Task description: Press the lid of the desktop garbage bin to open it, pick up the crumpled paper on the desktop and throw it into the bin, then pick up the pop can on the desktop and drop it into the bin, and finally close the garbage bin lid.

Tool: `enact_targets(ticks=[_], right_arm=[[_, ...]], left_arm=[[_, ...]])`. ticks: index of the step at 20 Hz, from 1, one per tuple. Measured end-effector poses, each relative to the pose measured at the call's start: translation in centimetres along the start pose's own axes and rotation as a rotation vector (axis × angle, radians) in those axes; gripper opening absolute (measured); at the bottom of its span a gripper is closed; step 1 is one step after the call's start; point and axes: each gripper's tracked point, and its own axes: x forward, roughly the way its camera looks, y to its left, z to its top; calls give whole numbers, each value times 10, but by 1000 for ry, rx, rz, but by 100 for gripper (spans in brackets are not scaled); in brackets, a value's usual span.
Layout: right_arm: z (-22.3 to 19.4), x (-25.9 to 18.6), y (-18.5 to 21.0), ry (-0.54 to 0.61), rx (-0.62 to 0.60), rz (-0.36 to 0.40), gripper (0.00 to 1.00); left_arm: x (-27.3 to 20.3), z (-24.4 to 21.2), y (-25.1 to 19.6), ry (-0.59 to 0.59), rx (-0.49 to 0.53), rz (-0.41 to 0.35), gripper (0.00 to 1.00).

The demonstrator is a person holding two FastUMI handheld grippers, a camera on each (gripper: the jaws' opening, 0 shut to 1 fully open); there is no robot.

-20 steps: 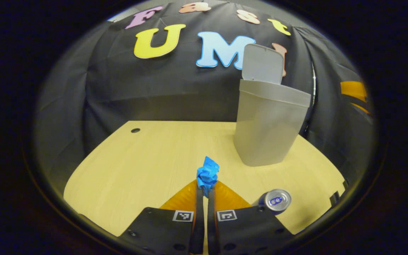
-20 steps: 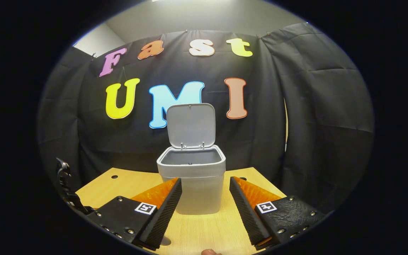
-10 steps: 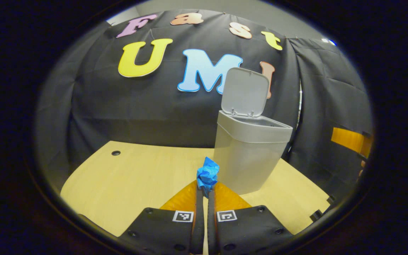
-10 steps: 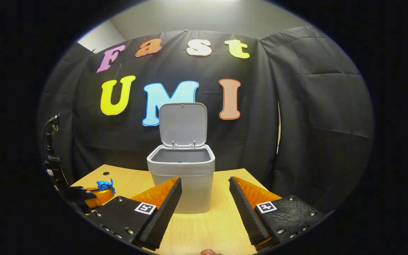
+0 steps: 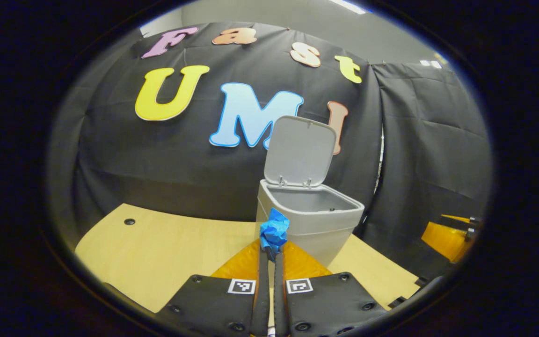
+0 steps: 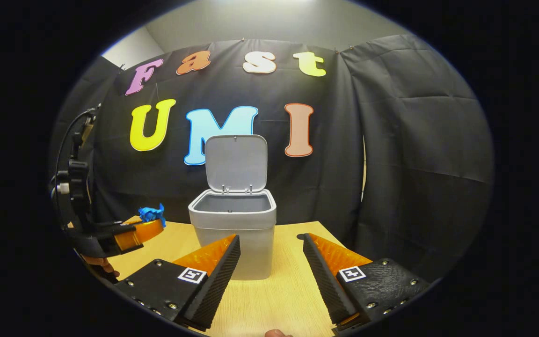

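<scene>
The bottom of the garbage bin (image 5: 308, 220) is hidden behind my left gripper (image 5: 269, 250) in the left gripper view, and its inside floor cannot be seen from either view. My left gripper is clenched on the crumpled paper (image 5: 274, 231), which sticks up from between the fingertips, raised above the table (image 5: 166, 252) and just in front of the bin's near rim. In the right gripper view the same paper (image 6: 152, 214) sits to the left of the bin (image 6: 233, 229), apart from it. My right gripper (image 6: 269, 255) is spread wide and grasps nothing; the bin stands beyond the gap between its fingers. The lid (image 6: 236, 161) stands upright at the back of the bin, fully raised.
</scene>
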Motion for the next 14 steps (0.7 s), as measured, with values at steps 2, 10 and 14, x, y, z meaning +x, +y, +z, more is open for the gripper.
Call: enact_targets(ticks=[2, 10, 14], right_arm=[[-1, -1, -4, 1, -2, -6, 88], [-2, 6, -24, 14, 17, -46, 88], [-2, 12, -24, 28, -4, -48, 88]], left_arm=[[13, 11, -10, -19, -6, -19, 12], [76, 30, -29, -34, -9, -13, 11], [109, 26, -33, 2, 29, -6, 10]])
